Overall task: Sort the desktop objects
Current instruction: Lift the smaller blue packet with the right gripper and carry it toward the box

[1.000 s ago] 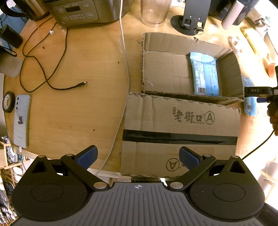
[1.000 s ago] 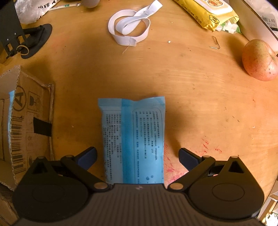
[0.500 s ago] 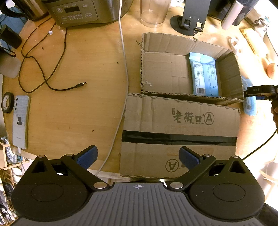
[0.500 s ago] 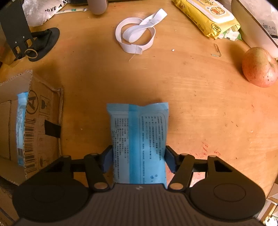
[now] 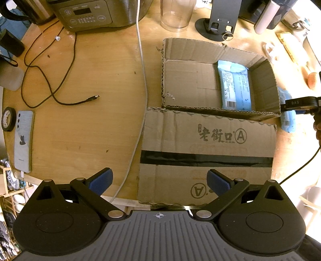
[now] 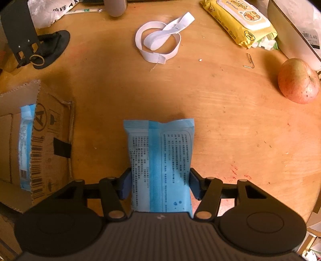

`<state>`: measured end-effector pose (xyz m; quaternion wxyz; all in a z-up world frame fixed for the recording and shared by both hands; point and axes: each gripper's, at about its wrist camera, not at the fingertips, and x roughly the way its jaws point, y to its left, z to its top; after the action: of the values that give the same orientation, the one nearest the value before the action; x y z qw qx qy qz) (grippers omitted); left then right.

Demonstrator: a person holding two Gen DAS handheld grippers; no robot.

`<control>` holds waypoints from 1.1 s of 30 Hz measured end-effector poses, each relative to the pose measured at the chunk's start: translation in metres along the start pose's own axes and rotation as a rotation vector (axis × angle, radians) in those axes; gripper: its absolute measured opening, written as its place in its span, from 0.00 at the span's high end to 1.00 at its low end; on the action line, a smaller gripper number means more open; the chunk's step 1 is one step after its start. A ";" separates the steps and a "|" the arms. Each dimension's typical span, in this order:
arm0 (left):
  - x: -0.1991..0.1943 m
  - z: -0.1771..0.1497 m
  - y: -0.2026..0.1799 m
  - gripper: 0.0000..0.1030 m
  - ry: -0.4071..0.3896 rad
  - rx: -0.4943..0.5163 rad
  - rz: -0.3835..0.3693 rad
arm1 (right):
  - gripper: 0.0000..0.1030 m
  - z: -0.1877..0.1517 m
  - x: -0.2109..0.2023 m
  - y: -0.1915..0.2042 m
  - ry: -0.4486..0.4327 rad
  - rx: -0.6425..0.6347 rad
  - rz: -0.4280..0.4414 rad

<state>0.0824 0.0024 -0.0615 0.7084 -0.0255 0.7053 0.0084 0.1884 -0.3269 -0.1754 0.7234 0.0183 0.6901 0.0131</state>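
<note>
My right gripper (image 6: 159,185) is shut on a blue tissue pack (image 6: 160,160), held slightly above the wooden table, right of the open cardboard box (image 6: 40,140). A second blue pack (image 5: 234,86) lies inside the box (image 5: 192,80) on its right side; it also shows in the right wrist view (image 6: 25,144). My left gripper (image 5: 159,180) is open and empty, hovering over the box's front flap (image 5: 206,152) near the table's front edge. The right gripper with its pack (image 5: 289,116) shows at the right edge of the left wrist view.
Left of the box are a white cable (image 5: 142,80), a black USB cable (image 5: 50,86), a phone (image 5: 23,140) and a tape roll (image 5: 8,118). A cooker (image 5: 96,12), clear cup (image 5: 176,14) and black stand (image 5: 220,22) stand behind. An apple (image 6: 298,82), yellow wipes (image 6: 240,20) and white strap (image 6: 160,42) lie right.
My right gripper closed on the blue pack and lifted it slightly, drifting back and toward the box. My left gripper barely moved.
</note>
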 end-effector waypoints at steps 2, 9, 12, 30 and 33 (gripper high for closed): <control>0.000 0.000 0.000 0.00 0.001 -0.001 0.001 | 0.47 0.000 -0.004 0.001 -0.003 0.001 0.004; 0.001 0.000 0.001 0.00 0.005 -0.001 0.003 | 0.47 0.003 -0.018 0.006 -0.018 0.011 0.022; 0.000 0.000 0.001 0.00 0.004 0.001 0.001 | 0.47 0.005 -0.028 -0.003 -0.022 0.011 0.023; 0.001 0.003 0.001 0.00 0.004 0.004 -0.004 | 0.46 0.035 -0.074 -0.009 -0.051 0.023 0.047; 0.001 0.003 0.001 0.00 0.003 0.003 -0.007 | 0.46 0.037 -0.083 -0.008 -0.056 0.021 0.045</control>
<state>0.0859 0.0036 -0.0621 0.7074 -0.0268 0.7063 0.0048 0.2211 -0.3389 -0.0910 0.7419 0.0419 0.6689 0.0218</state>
